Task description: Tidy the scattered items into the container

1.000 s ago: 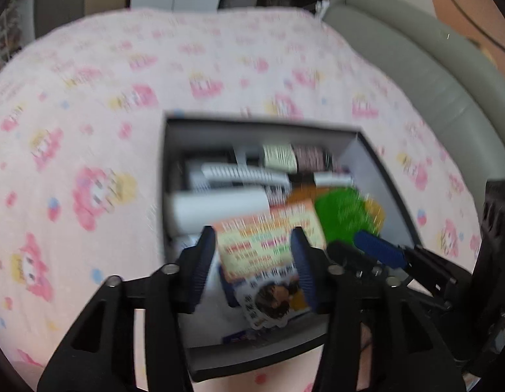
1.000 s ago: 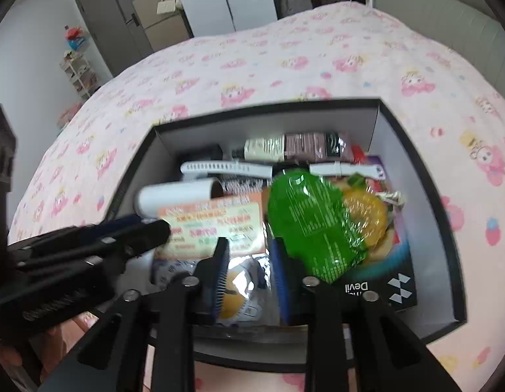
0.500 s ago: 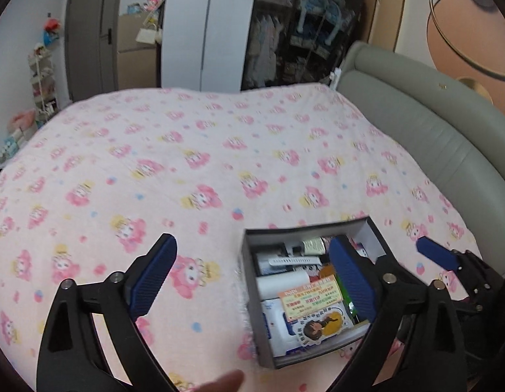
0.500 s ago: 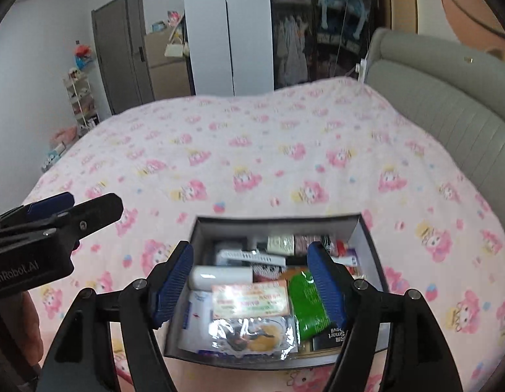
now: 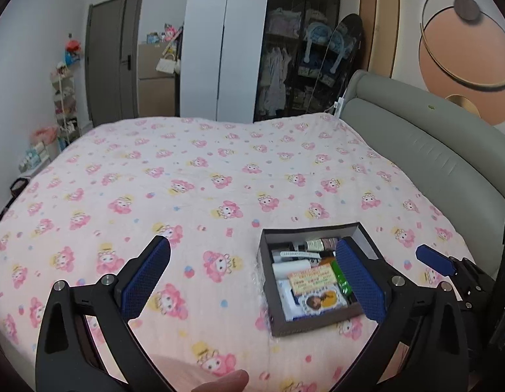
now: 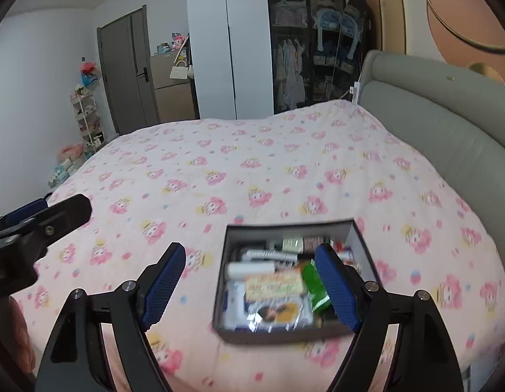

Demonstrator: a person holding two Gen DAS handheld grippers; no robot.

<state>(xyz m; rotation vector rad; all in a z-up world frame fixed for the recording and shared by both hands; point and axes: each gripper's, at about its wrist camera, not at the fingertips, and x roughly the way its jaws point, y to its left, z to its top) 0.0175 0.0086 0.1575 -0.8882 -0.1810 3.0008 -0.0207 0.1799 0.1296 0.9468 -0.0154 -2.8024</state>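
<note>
Fingers (image 5: 144,277) of the left gripper (image 5: 252,277), blue rubber-ribbed pads on black plastic arms, are seen spread wide and still opening, nothing between them; the right gripper (image 6: 252,282) reads the same, jaws opening, empty. A second ago both were closed down low over the dark grey rectangular cardboard box (image 5: 321,325), pads on the packets inside; now both are pulled up and back from the box, so the last items are judged released into it. No loose items are seen on the pink cartoon-print quilted bedspread (image 5: 193,196) around the box, which suggests the tidy is done or nearly done. The box sits flat on the bedspread near its front edge, towards the padded grey-green headboard (image 5: 425,150). Inside the box, packed close: an orange-and-yellow printed flat paper packet (image 5: 312,277) at the middle, a glossy green plastic sachet (image 5: 339,276) on the headboard side of it, a white cylindrical tube (image 5: 291,266) behind it, a clear crinkly film pack with a dark printed figure (image 5: 321,300) in front. Contents at the back wall are too small to be identified. Bedspread fabric looks soft and lightly puckered; box walls are rigid, matte outside, pale inside. Part of a finger (image 5: 226,380) is visible at the bottom edge of the left view.
</note>
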